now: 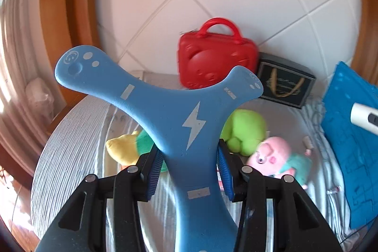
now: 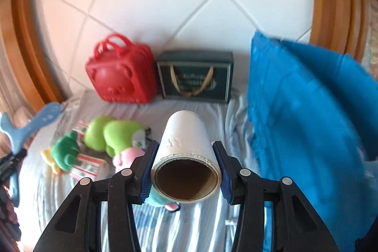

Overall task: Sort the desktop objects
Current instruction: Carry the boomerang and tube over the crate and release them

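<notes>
Boomerang (image 1: 186, 131) first, on my left: three blue foam arms with a silver lightning bolt at the hub. My left gripper (image 1: 190, 169) is clamped on the lower arm, pads pressed to both its edges, and the toy hangs in the air above the bed (image 1: 70, 145), over the plush toys. That held arm runs straight along my fingers; the other two fan up and away, one toward the bed's left edge, one toward the red case (image 1: 212, 58) at the head end. Its flat face tilts toward my camera.

Further right, my right gripper (image 2: 185, 169) is closed on a white roll (image 2: 186, 150) with a cardboard core, gripped across its round body. The roll's long axis lies along my fingers, open core end facing back at my camera, far end pointing toward the dark gift bag (image 2: 196, 77) against the headboard. It too is clear of the sheet.

Both hands are loaded and lifted, so I judge the pick-ups done and the carrying step in hand. Where each thing belongs I cannot tell; the red case and the gift bag at the head edge look the likeliest places. The next move calls for keeping both grips firm and carrying over the green frog plush (image 2: 118, 136) and the pink plush (image 1: 276, 155) without brushing them. The blue cloth (image 2: 307, 110) crowds my right side.
</notes>
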Tool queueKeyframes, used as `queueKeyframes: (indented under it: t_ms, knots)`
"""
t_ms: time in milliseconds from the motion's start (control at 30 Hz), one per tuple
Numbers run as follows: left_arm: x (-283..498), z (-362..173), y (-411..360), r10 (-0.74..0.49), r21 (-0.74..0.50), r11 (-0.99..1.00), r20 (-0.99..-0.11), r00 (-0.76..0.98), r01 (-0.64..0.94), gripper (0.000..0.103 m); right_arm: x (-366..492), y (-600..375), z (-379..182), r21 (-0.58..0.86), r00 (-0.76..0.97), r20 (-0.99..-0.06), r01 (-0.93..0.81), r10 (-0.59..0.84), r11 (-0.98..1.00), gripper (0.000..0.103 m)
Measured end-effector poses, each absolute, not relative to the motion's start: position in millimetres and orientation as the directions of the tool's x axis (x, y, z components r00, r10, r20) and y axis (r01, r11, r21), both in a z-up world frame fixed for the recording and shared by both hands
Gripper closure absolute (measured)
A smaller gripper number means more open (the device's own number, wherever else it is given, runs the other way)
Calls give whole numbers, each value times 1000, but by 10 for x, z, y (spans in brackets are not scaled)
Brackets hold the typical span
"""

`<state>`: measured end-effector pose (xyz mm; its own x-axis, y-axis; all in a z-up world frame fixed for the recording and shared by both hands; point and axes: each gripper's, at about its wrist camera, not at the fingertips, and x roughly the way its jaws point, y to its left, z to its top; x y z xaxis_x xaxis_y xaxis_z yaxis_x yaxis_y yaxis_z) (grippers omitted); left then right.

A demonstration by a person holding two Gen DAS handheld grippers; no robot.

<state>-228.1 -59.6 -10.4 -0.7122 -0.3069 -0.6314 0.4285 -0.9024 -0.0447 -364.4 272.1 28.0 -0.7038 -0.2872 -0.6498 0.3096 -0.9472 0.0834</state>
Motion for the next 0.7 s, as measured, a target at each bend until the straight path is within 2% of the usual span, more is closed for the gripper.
queueKeyframes:
  t_ms: [433, 700]
  knots:
    - [-2508, 630, 695, 4, -97, -994, -513, -858, 54, 60, -2670, 3579, 1222, 34, -838, -517, 184, -175, -982, 58]
    - [-2879, 1181, 1942, 190, -91, -982, -469, -862, -167, 60, -2744, 4553, 1613, -36, -858, -512, 57, -31, -998, 58]
